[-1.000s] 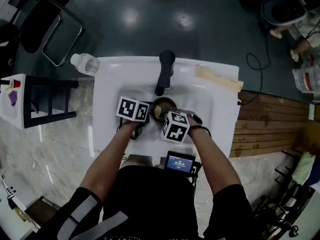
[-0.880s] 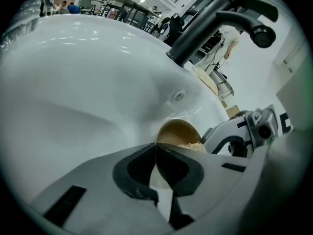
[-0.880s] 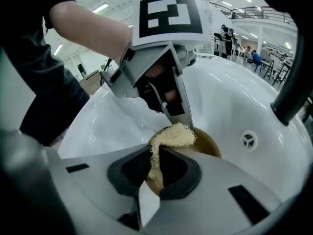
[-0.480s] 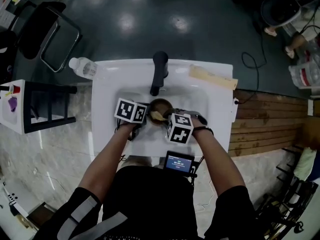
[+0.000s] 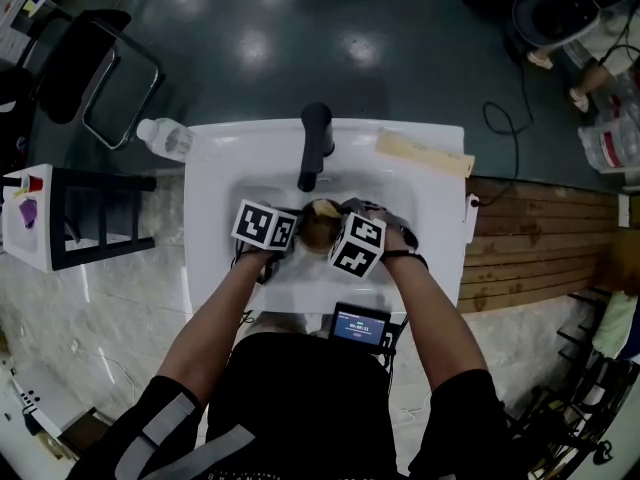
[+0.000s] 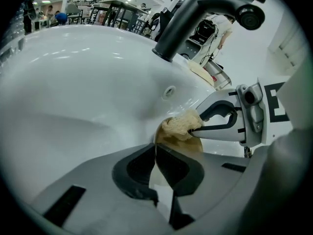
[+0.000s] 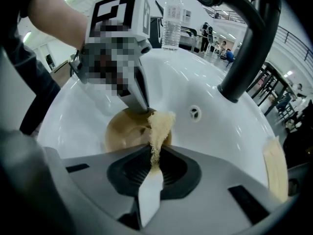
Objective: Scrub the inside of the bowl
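The brown bowl [image 7: 122, 133] sat in the basin of the white sink [image 7: 220, 131], just in front of the black faucet [image 5: 315, 143]. The left gripper [image 6: 155, 151] was clenched on its rim, with the thin edge pinched between the dark pads. The right gripper [image 7: 155, 153] was clamped tight on a yellowish sponge [image 7: 159, 124], whose free end reached into the bowl close beside the left gripper's tip, so the two grippers flanked the bowl, left on its left and right on its right.
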Action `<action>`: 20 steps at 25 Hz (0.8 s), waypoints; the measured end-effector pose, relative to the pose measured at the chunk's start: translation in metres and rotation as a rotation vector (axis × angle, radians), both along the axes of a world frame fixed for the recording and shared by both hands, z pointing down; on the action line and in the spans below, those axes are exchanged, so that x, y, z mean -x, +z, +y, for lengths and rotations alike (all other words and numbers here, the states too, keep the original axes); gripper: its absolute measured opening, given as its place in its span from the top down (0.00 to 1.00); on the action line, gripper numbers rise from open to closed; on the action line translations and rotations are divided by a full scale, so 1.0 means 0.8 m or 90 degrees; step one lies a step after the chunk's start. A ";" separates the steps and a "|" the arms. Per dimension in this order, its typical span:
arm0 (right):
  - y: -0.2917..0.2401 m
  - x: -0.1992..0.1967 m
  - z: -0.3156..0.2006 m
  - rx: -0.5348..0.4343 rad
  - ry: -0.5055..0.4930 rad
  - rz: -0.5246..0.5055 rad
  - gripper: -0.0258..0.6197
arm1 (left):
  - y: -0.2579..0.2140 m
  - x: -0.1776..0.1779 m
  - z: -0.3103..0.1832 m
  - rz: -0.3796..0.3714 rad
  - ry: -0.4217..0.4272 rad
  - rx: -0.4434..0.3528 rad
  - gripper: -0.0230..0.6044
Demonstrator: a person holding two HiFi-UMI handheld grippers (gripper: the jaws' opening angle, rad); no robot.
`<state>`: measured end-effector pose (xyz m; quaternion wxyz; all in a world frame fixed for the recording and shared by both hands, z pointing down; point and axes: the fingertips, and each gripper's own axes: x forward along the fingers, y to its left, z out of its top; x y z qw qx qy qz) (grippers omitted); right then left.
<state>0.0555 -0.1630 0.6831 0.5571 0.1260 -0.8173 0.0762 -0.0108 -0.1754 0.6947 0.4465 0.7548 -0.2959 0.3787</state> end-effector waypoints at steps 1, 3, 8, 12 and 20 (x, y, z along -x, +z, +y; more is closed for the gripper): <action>0.002 0.000 -0.005 -0.011 0.013 0.006 0.89 | 0.000 0.000 0.000 0.000 0.000 0.000 0.94; 0.006 0.003 -0.013 -0.030 0.035 0.015 0.89 | 0.001 -0.002 0.000 0.000 -0.001 0.000 0.94; 0.015 0.022 -0.016 -0.050 0.042 0.036 0.89 | 0.002 -0.003 -0.001 0.000 -0.009 0.003 0.94; 0.020 0.037 -0.003 -0.045 0.003 0.044 0.89 | 0.006 0.002 -0.001 0.006 -0.029 0.017 0.94; 0.023 0.060 0.035 0.008 -0.105 0.001 0.89 | 0.007 0.000 -0.007 0.020 -0.053 0.024 0.94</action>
